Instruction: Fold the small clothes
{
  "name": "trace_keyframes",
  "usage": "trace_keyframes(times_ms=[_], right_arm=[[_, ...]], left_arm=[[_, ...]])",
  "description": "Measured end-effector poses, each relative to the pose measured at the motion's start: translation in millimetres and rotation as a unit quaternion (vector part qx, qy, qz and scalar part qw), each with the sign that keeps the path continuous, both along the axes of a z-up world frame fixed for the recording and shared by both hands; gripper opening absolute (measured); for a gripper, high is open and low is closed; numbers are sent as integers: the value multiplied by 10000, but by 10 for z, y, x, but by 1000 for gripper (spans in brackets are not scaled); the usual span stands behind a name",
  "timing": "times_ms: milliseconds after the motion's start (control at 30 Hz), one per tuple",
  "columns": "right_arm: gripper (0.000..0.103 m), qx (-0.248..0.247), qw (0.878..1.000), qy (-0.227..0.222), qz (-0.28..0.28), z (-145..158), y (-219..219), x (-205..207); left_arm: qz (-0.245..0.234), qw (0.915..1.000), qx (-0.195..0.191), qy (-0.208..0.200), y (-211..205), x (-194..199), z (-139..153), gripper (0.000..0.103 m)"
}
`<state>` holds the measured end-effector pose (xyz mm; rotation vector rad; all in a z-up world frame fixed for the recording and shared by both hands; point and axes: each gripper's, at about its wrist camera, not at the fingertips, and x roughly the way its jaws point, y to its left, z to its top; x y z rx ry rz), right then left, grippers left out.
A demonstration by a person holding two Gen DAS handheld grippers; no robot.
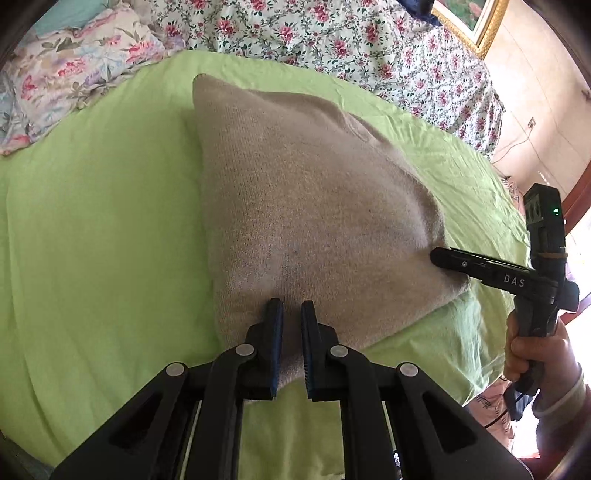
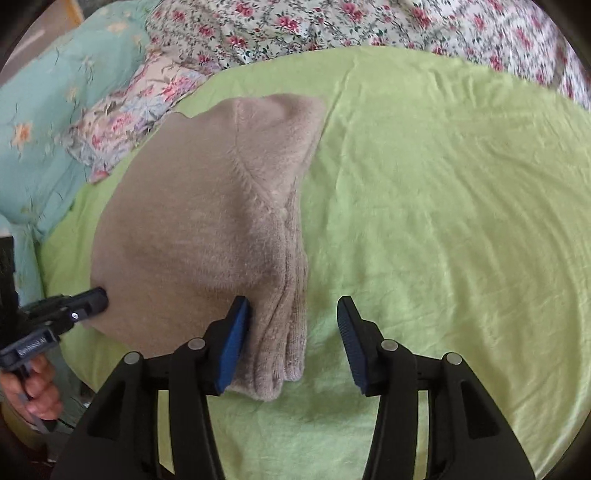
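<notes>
Here, fuzzy beige knit garment [image 1: 314, 206] pinched by left gripper [image 1: 291, 314]; right gripper [image 2: 293, 314] fingers apart.

Beige knit garment [image 1: 303, 206] – pinched by left hand-held gripper [image 1: 291, 314]

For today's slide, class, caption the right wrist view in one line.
Open right gripper straddles the folded beige sweater edge on a green sheet.

One tan sweater [image 1: 310, 206] on one green sheet [image 1: 103, 221]. Two grippers, two fingers [image 2: 232, 343] each. Maybe two flowery blankets behind, [image 1: 332, 33] and [image 1: 66, 74], hard to tell.
</notes>
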<state>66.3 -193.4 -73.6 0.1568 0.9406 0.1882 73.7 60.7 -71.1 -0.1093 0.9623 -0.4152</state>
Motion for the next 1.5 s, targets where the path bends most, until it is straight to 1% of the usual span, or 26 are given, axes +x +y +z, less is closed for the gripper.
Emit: trace_keyframes(times_ms=[133,233,267,400,433,567,700,733,800,867,967,1000,1033,1067,1100,1167,1233,1333,1433,1500], right_arm=[[50,-39,10000,8,-16,-45,-27,13],[50,-216,9998,-43,39,-29,-9,-17],[50,-263,9996,-58,47,-23,-6,-24],[58,-490,9987,-53,88,-14,6,-38],[58,-554,9984,-25,132,-4,1,-36],[59,-642,9974,159,273,63,-52,-27],[60,-523,9967,588,176,130,-132,22],[60,-606,9958,672,126,178,-129,37],[60,-705,9949,711,136,296,-109,59],[61,-629,9948,797,122,440,-93,92],[62,-414,9963,728,178,627,-62,124],[64,-398,9967,679,193,684,-36,133],[67,-370,9972,619,214,731,-4,146],[72,-289,9979,529,239,779,22,163],[76,-230,9984,452,251,808,40,174],[81,-121,9993,196,297,848,86,189],[82,-93,9995,39,303,835,123,187],[83,11,9994,-48,336,766,176,100],[85,120,9987,-52,495,690,252,-70],[88,66,9980,-139,619,671,302,-206]], left_arm=[[62,10000,30,-9,4,-49,-24,9],[95,9999,41,-15,23,-93,-31,9],[125,9999,27,-72,43,-115,-42,9],[55,10000,50,1,58,-110,-59,9],[2,10000,84,22,54,-108,-54,9],[-234,9995,7,218,120,-84,3,11],[-379,9981,-56,489,190,-70,102,13],[-388,9977,-52,550,196,-58,127,16],[-322,9971,23,684,216,0,240,26],[-223,9974,72,679,228,44,358,45],[-71,9978,173,629,247,151,585,60],[-44,9981,202,581,245,175,652,62],[-22,9983,261,522,238,194,704,69],[14,9984,384,414,219,220,770,80],[67,9984,489,270,190,249,842,83],[83,9987,508,65,159,288,921,84],[46,9986,505,-169,128,302,953,84],[143,9961,759,-432,97,249,892,84],[331,9947,863,-444,116,106,787,84],[493,9940,904,-374,145,-82,708,85]])
